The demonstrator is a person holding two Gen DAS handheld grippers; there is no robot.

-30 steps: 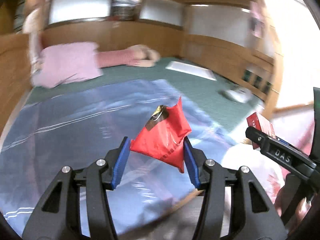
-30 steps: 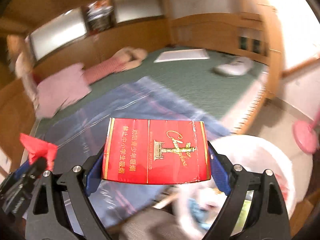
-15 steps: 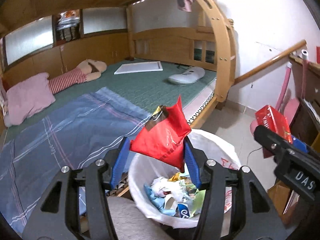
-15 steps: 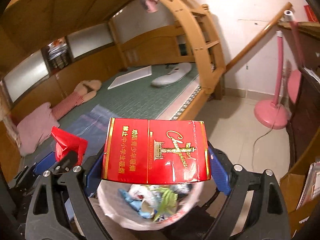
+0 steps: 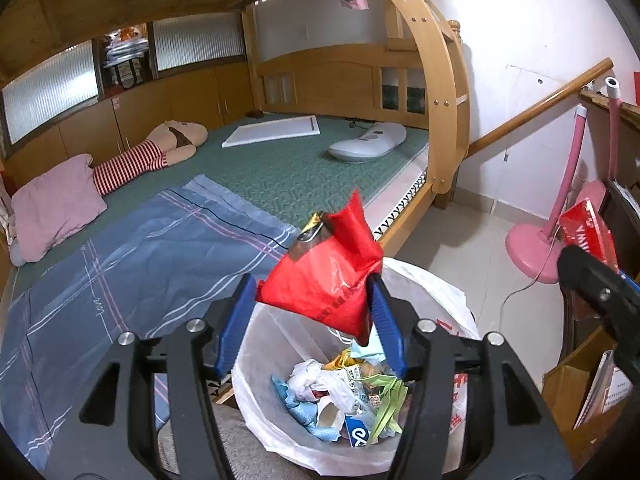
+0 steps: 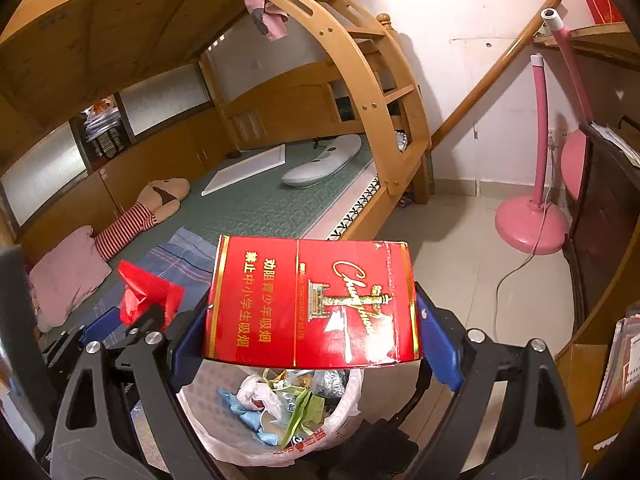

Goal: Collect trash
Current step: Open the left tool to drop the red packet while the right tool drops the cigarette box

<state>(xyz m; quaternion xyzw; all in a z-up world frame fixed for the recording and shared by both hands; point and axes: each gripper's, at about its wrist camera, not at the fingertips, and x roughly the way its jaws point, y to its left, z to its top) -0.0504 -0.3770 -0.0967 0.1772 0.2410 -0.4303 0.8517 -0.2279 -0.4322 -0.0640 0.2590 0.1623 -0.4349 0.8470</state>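
Overall — trash bin (image 5: 424, 280): white liner bag, rim wide and slack, standing on the floor just beside the bed (image 5: 280, 176); already part full of crumpled paper and wrappers; soft walls, likely to fold if pushed; base hidden behind both grippers.
Right gripper (image 6: 316, 332): jaws set wide and clamped on the two short ends of the red carton (image 6: 312, 300), held level over the bin mouth.
Red carton: thin card, light, probably empty and easy to crush; glossy, so possibly slippery at the pads; best held by the ends as now; underside and back face hidden, contents impossible to tell.
Left gripper (image 5: 312, 320): jaws opening, red plastic bag (image 5: 328, 276) between the blue pads; right pad touching the bag's lower corner, left pad seemingly only grazing its edge, grip judged almost gone.
Red plastic bag: crinkled film, very light, limp, no fixed shape; sits above the near rim of the bin, likely to drift rather than drop straight; any pinch on a bunched fold would do.
Dark wrapper (image 5: 310, 236): tucked in the bag's top, partly covered, print too small to read.
Bin contents: tangled, single items hard to separate.
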